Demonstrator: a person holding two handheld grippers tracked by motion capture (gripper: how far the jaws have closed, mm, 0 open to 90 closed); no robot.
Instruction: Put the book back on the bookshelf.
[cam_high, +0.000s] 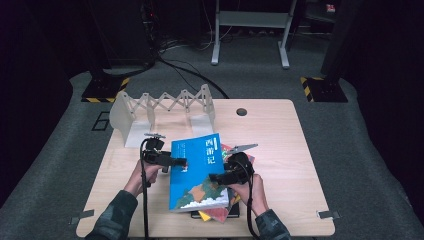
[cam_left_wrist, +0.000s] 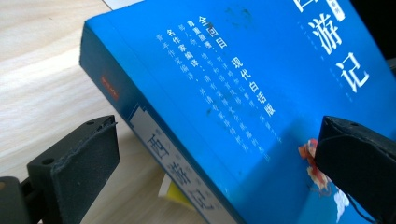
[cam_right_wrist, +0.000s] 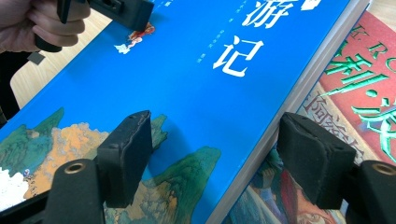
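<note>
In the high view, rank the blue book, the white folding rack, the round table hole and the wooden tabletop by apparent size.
1. Wooden tabletop
2. White folding rack, by its overall spread, though it sits farther from the camera
3. Blue book, close to the rack, so that order is unsure
4. Round table hole

A white accordion book rack (cam_high: 165, 107) stands at the far left of the wooden bench (cam_high: 280, 140). A round cable hole (cam_high: 242, 111) lies just right of the rack. Beyond the rack, black cables (cam_high: 175, 55) trail across the grey floor.
</note>
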